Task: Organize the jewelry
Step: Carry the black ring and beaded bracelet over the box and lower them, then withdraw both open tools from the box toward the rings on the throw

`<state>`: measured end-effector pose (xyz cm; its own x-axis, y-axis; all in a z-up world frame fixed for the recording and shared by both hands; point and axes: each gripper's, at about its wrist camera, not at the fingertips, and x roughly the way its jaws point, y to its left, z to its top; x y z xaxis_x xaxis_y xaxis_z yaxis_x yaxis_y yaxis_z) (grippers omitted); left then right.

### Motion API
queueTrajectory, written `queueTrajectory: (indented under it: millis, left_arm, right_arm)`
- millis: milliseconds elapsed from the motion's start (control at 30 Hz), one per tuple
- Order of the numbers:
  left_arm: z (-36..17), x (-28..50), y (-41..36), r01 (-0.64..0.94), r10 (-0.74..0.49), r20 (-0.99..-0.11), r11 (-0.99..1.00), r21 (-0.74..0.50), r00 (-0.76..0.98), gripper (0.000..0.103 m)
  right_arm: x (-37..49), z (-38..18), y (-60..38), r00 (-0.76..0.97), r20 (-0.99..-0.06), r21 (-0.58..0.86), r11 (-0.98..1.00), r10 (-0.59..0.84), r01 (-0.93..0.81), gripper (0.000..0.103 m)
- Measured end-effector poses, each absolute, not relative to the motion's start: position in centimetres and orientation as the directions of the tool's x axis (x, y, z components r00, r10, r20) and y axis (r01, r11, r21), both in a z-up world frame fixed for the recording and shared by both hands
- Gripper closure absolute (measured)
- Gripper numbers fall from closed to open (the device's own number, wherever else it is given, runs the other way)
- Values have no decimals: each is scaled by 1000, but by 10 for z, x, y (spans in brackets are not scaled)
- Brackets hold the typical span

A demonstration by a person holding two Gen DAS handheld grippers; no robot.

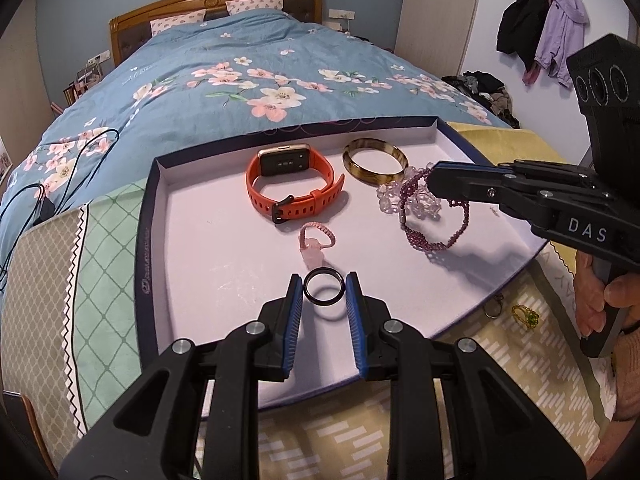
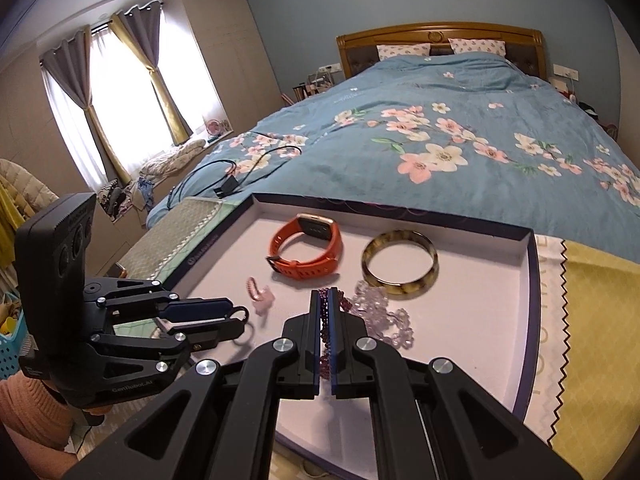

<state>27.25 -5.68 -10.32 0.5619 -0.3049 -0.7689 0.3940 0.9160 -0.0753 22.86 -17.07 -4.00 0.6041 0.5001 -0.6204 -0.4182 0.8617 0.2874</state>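
Note:
A white-lined tray [image 1: 208, 248] [image 2: 460, 340] lies on the bed's end. In it are an orange smartwatch [image 1: 294, 182] [image 2: 306, 252], a tortoiseshell bangle [image 1: 374, 160] [image 2: 400, 264], a clear bead bracelet [image 1: 416, 202] [image 2: 380, 312] and a small pink charm ring [image 1: 314, 240] [image 2: 260, 294]. My left gripper [image 1: 323, 286] [image 2: 240, 320] is shut on a black ring [image 1: 323, 286] just above the tray floor. My right gripper [image 2: 325, 300] [image 1: 432, 178] is shut on a purple bead bracelet [image 1: 436, 236] [image 2: 326, 336], holding it up on edge over the tray.
A gold ring with a green stone [image 1: 528, 314] and a metal ring [image 1: 494, 308] lie on the yellow cloth right of the tray. Black cables [image 1: 60, 168] [image 2: 236, 172] lie on the floral duvet [image 1: 240, 72]. Coats [image 1: 544, 28] hang on the right wall.

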Motion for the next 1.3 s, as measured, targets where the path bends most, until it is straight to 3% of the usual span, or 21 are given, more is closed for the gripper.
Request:
queueTrajectory:
  millis: [567,667,733,1100,1300]
  left_arm:
    - [-110,291,-55,358,-303,-778,927,-108,551,80]
    - [-105,286,-54,363,-311,-766,925,-109,563,78]
    - [-99,282,-52,363,-315,-750,926,-108,581,71]
    - [-57,239,-28,362,-323,-655,929,-81,683,64]
    - [-48,209,-21,382,-344,-628,921,-80,698,63]
  right_arm:
    - [242,-63,-175,595,-699,221,912,395,-346,96]
    - [239,-61,-175,604,-698,209,916,385,-343,96]
    - [236,-57,-176,616,-691,199,919,378,-341,95]
    - [205,-26,-193,668,-632,203,915,394,-349,79]
    - [177,-15,-194,668,-615,191,901,418,-388,77]
